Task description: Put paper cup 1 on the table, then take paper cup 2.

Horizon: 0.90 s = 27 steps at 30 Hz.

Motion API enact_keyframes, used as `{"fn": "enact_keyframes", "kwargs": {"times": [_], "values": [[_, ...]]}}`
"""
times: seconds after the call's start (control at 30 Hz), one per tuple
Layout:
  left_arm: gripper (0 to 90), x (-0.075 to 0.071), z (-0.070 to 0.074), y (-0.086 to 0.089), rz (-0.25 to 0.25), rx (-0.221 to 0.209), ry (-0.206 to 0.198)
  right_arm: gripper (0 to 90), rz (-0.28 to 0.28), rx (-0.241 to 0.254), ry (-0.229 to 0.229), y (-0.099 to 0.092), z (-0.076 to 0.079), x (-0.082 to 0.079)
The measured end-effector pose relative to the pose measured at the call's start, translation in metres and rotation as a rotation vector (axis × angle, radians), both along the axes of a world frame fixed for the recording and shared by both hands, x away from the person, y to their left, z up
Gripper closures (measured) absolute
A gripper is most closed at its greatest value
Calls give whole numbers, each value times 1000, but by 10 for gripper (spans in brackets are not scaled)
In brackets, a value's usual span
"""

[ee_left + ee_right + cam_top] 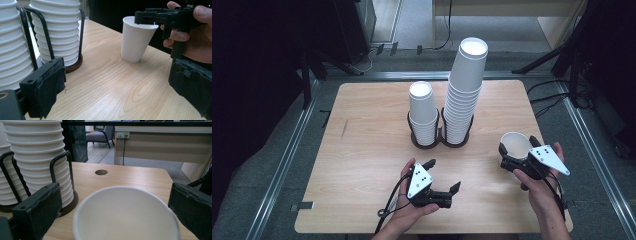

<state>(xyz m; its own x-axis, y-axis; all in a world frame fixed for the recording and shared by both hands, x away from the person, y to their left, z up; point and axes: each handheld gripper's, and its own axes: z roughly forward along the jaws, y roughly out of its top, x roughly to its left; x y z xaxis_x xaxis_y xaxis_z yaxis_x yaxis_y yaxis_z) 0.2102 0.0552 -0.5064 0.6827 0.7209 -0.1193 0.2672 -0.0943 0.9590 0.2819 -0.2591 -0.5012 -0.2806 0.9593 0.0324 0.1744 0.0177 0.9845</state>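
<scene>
Two cup stacks in holders at table (362,150) centre-far — short stack (423,112) left, tall stack (464,95) right, holders touching. Single cup (515,145) stands near-right on table, right gripper (517,157) around it. Left gripper (443,187) near-centre, btwn stacks & near edge.

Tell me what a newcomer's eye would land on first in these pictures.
First, the two stacks of white paper cups in dark wire holders at the table's middle: the tall stack towers beside the short stack. Next, the single cup standing mouth-up near the right edge, with the right gripper at its rim, jaws wide. The left gripper sits open and empty near the front edge of the wooden table.
</scene>
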Motion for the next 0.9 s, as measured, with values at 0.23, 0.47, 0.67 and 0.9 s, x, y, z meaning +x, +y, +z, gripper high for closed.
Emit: {"fn": "enact_keyframes", "kwargs": {"times": [0.23,0.47,0.67,0.9], "values": [[14,1,0,1,5,-1,1,0,-2,5,-21,0,9,-3],[14,2,1,2,12,-12,7,0,-5,6,-36,-1,18,-6],[14,6,4,2,31,-10,4,0,1,1,-46,3,29,-10],[14,13,12,4,56,-12,-12,0,14,8,-69,8,48,-14]]}}
